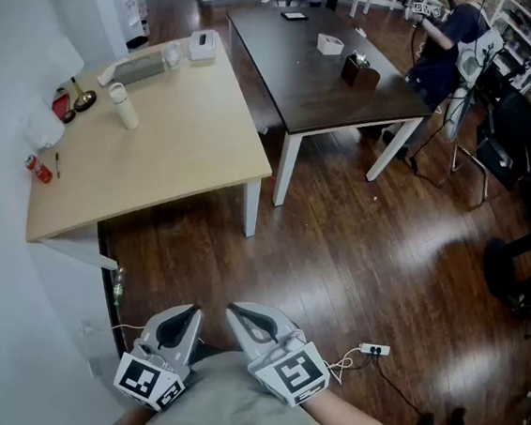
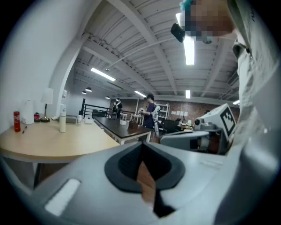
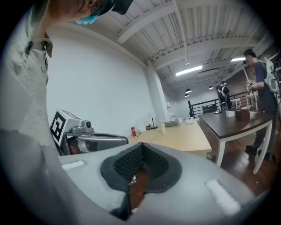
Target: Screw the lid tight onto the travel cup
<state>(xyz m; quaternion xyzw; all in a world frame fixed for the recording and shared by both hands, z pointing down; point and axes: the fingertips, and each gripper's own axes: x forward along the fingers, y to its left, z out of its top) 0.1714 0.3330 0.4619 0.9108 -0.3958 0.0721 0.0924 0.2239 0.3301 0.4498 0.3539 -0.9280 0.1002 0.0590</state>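
The white travel cup (image 1: 122,106) stands upright on the light wooden table (image 1: 178,150), far from both grippers; it also shows small in the left gripper view as the cup (image 2: 62,118) and in the right gripper view as the cup (image 3: 163,127). My left gripper (image 1: 186,311) and right gripper (image 1: 241,311) are held close to the person's body at the bottom of the head view, over the dark wood floor. Both are shut, jaws meeting, with nothing between them.
A red can (image 1: 38,170), a pen, a small lamp (image 1: 81,98), a keyboard-like tray (image 1: 139,69) and a tissue box (image 1: 203,45) share the light table. A dark table (image 1: 327,72) stands behind it, with a person (image 1: 448,47) beside it. A power strip (image 1: 374,349) lies on the floor.
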